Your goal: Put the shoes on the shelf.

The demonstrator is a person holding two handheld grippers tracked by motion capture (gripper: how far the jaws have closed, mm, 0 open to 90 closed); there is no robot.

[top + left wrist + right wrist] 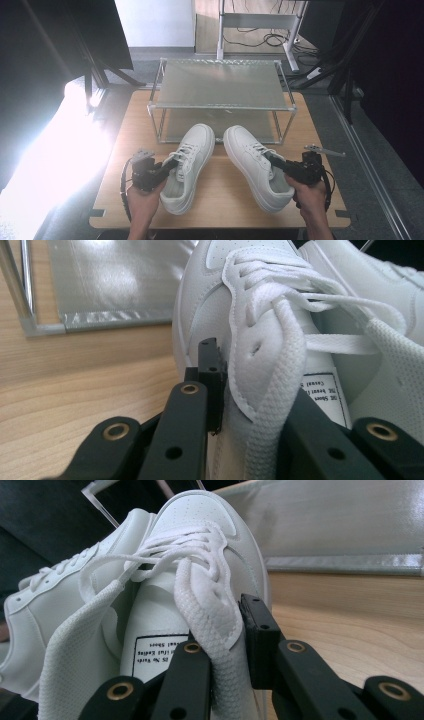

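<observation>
We see harsh glare washing out the high view's left side, while its corners stay dark. Both gripper views are evenly lit, with the nearest jaws slightly soft.

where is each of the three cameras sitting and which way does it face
High view: above the person's side, looking forward and down on the table and rack; both forearms show, with the left gripper and right gripper.
Left gripper view: rides the left gripper, looking along its black jaws clamped on the collar of the left shoe, toward the rack.
Right gripper view: rides the right gripper, jaws clamped on the collar of the right shoe.
Shared: both gripper views show both white shoes, wood tabletop and rack.
</observation>
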